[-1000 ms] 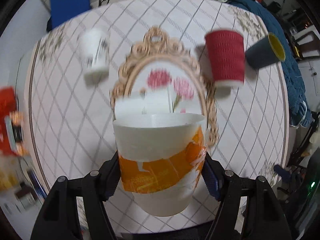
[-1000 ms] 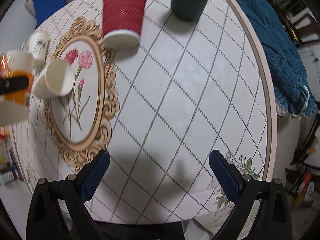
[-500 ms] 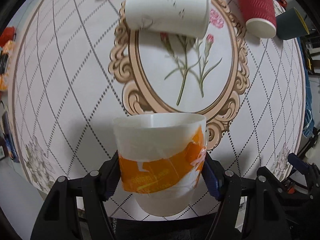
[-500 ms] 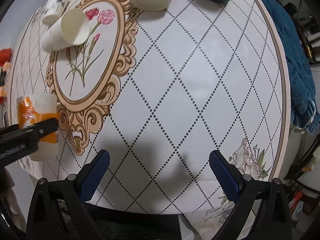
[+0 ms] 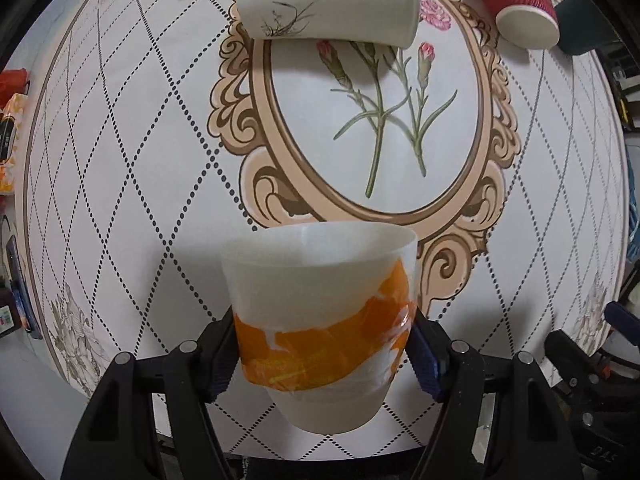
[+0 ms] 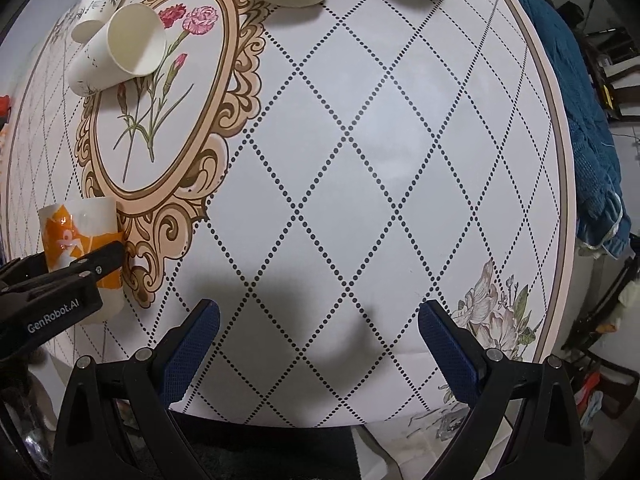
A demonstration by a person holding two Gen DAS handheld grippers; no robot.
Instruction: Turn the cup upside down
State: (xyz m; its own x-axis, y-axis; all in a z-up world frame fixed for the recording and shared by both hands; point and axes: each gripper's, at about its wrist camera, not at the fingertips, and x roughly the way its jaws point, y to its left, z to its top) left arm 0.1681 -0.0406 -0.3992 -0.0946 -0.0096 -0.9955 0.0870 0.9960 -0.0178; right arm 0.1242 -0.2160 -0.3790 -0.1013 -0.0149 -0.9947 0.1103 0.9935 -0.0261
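My left gripper (image 5: 324,356) is shut on a white cup with an orange band (image 5: 320,312). The cup's wide mouth points away from the camera, towards the table, over the near edge of the round table (image 5: 120,184). The right wrist view shows the same cup (image 6: 80,240) at the left, wide end down at the tabletop, clamped by the left gripper (image 6: 86,262). I cannot tell if its rim touches the table. My right gripper (image 6: 318,344) is open and empty above the table's near side.
A white paper cup (image 5: 328,0) lies on its side on the flower medallion; a second white cup (image 6: 100,4) lies behind it. A red ribbed cup (image 5: 520,4) and a dark green cup (image 5: 584,28) stand at the far right. A blue cloth (image 6: 576,120) hangs by the right edge.
My left gripper has tipped forward and dropped towards the table with the orange-banded cup in it. The right gripper has pulled back a little and stayed open.
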